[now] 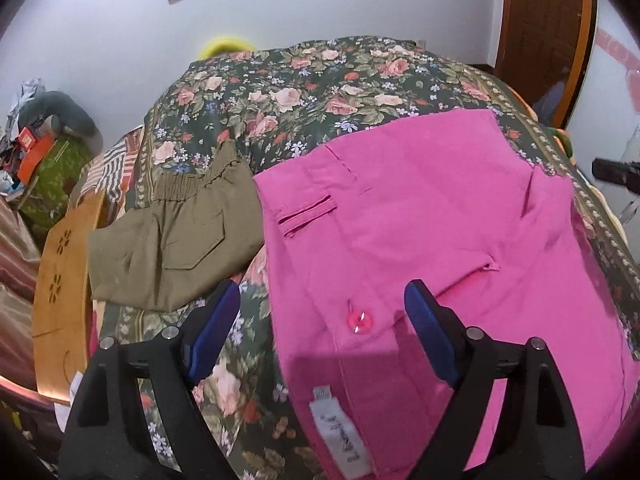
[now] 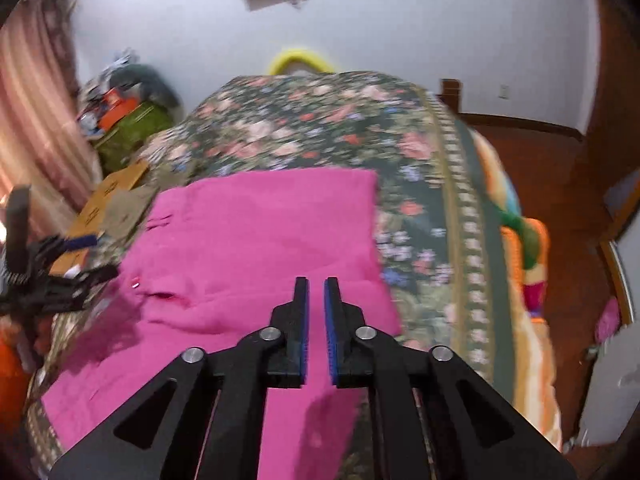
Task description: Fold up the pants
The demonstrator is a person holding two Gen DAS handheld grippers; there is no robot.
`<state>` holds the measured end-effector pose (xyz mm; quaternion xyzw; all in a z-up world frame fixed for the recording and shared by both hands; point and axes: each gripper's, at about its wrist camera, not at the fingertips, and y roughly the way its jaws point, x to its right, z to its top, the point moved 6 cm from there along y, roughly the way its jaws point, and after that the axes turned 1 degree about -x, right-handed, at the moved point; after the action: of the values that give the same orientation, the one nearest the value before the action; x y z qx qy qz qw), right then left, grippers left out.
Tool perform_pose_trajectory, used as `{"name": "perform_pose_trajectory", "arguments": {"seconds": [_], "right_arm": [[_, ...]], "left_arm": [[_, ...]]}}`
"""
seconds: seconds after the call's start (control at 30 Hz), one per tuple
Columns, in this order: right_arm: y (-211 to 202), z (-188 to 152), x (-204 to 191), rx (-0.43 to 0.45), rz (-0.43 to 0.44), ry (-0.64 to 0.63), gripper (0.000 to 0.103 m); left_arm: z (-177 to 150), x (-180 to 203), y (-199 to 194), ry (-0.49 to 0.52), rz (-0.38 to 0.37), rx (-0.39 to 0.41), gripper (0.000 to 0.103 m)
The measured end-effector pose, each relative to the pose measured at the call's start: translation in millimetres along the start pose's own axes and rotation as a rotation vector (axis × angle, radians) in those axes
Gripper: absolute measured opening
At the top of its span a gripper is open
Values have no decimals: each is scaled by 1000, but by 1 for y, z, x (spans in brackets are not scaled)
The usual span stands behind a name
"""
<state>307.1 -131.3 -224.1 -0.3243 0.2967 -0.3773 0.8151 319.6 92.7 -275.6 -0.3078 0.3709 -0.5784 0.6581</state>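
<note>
Left wrist view: pink pants (image 1: 420, 240) spread flat on the floral bedspread (image 1: 304, 92), waistband button (image 1: 361, 319) and label (image 1: 340, 432) nearest, folded olive pants (image 1: 176, 236) just beside on the left. Left gripper (image 1: 324, 320) wide open, holding nothing, poised over the waistband; best lowered onto the near edge, pinching both layers before lifting

Right wrist view, blurred: right gripper (image 2: 316, 308) nearly closed, narrow gap, gripping nothing, over the near right side of the pants. Should probably open first, take the matching edge, then move level with the other to keep the fold square
</note>
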Motion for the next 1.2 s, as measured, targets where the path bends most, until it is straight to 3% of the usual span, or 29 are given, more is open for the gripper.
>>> {"name": "perform_pose_trajectory", "arguments": {"seconds": [0.07,0.13,0.17,0.23,0.27,0.3,0.37,0.43,0.6,0.7,0.87,1.0,1.2], "right_arm": [[16,-4,-8,-24,6,-13,17],[46,-13,-11,-80,-7,-23,17],[59,-19,-8,-110,-33,-30,17],[82,-35,5,-164,-103,-39,18],[80,-38,11,-135,-81,-22,19],[78,-39,16,-129,-82,-9,28],[73,-44,33,-138,-123,21,30],[70,-51,48,-145,-159,9,43],[50,-53,60,-185,-233,16,45],[25,-40,49,-132,-212,7,47],[-3,2,34,-9,-152,13,49],[8,30,28,31,-106,54,51],[51,51,48,-3,-84,132,51]], "left_arm": [[-3,7,15,13,-15,-42,85],[-10,12,35,40,25,-86,85],[-14,12,45,56,47,-108,87],[-19,9,49,43,17,-104,87],[-20,7,48,39,9,-105,87],[-21,5,47,36,1,-106,87],[-24,2,47,35,-16,-101,87],[-30,0,45,22,-27,-105,87],[-42,-13,31,6,10,-100,87],[-40,-28,17,-16,15,-78,86],[-8,-55,-4,-56,31,5,86],[23,-69,0,-85,11,44,87],[49,-76,49,-105,-36,-21,87]]}}
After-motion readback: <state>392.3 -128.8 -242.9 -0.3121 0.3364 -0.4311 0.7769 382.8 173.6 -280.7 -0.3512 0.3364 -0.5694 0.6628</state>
